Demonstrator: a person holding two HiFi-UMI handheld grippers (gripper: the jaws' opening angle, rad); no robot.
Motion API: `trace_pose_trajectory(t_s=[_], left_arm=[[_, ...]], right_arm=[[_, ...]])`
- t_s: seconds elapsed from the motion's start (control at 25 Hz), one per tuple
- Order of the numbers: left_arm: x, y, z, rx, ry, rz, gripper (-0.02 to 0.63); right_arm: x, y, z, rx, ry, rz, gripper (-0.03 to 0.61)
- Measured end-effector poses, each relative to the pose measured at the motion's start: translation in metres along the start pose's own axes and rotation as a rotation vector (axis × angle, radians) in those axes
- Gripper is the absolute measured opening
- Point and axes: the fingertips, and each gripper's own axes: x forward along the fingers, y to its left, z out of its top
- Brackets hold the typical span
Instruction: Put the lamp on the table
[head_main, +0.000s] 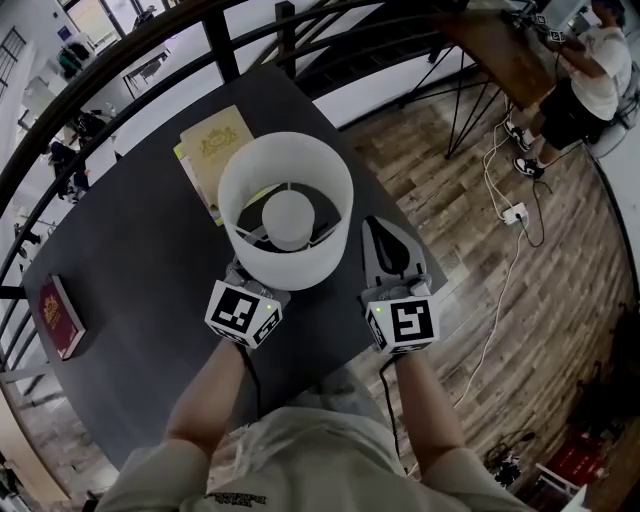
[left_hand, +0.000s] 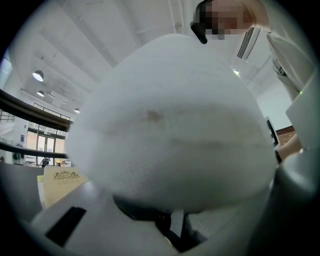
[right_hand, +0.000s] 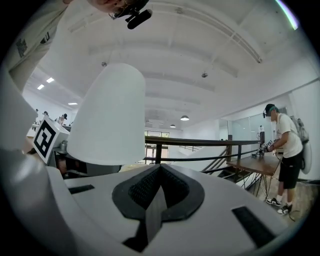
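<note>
nearest, left claw (head_main: 250, 283) clamped on the lamp (head_main: 300, 265), jaws held fairly wide around the dark stem (left_hand: 165, 222) directly beneath the white shade (left_hand: 170, 135). right claw (head_main: 386, 235) just to the right of it, jaws pressed together on nothing, close beside the shade but apart from it. below both claws, the dark surface (head_main: 130, 270); lamp held over it, foot hidden, so no telling whether touching down yet. beyond the left claw, a cream book (head_main: 212, 148); far off to its left, a red book (head_main: 60, 318).

probably light and top-heavy; shade thin and easily dented, bulb (head_main: 288, 218) inside fragile. best taken by the rigid stem under the shade, as now, never by the shade wall; kept upright while lowered.

only in the head view: open top of the shade, bulb, red book, both claws at once. only in the left gripper view: stem between the jaws, shade filling nearly everything ahead. only in the right gripper view: closed pads meeting, shade side-on up and left of them, a railing (right_hand: 200, 142) farther ahead, a person (right_hand: 285, 145) well beyond.
</note>
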Motion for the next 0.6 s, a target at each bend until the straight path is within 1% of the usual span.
trace_pose_trajectory(t_s=[0.08, 0.2, 0.32, 0.6], left_arm=[[0.000, -0.001, -0.005, -0.003, 0.003, -0.001, 0.081], [-0.001, -0.002, -0.009, 0.005, 0.000, -0.005, 0.081], [-0.002, -0.005, -0.009, 0.023, -0.011, -0.006, 0.081], [0.000, -0.003, -0.010, 0.033, -0.025, 0.013, 0.081]], right_arm=[[-0.002, 0.004, 0.001, -0.003, -0.012, 0.031, 0.000], [-0.004, 0.008, -0.003, -0.004, -0.011, 0.053, 0.001], [-0.005, 0.011, -0.013, 0.030, 0.011, 0.069, 0.000], [-0.012, 0.016, -0.030, 0.086, 0.042, 0.084, 0.001]])
